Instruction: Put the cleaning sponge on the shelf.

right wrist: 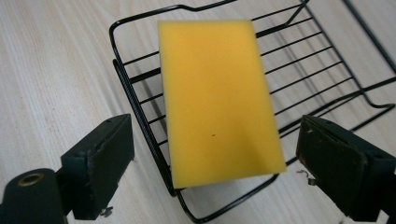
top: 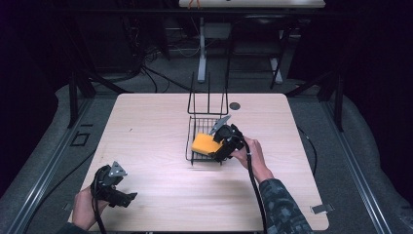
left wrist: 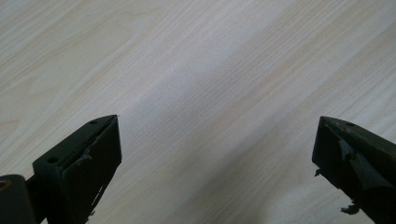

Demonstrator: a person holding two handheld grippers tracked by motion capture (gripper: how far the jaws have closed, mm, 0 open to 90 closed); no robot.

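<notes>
Yellow sponge [right wrist: 217, 100] lying in the black wire basket [right wrist: 327, 74], its near end propped on the basket's front rim wire and sloping up over it. In the high view, basket [top: 195, 122] at the middle of the desk [top: 146, 141], closer to the far edge than to the near one, with its tall wire back standing upright on the far side. Sponge [top: 204, 144] in the basket's near half, toward the near right corner of the basket.

Right gripper [right wrist: 215, 163] released: 2 jaws standing apart on either side of the sponge's near end, pads clear of it, a gap visible on each side. Right gripper [top: 221, 148] in the high view just at the basket's near right corner, hand behind it, patterned sleeve running back to the desk's near edge, cable trailing along the forearm.

Left gripper [left wrist: 215, 158] released too: 2 jaws spread wide over bare wood grain, nothing between them. In the high view, left gripper [top: 122, 197] near the desk's near left corner, well apart from the basket, grey 3-cornered plate on top, jaws pointing toward the right.

Small dark round disc [top: 234, 106] set in the desk just right of the basket's tall back, near the far edge.
</notes>
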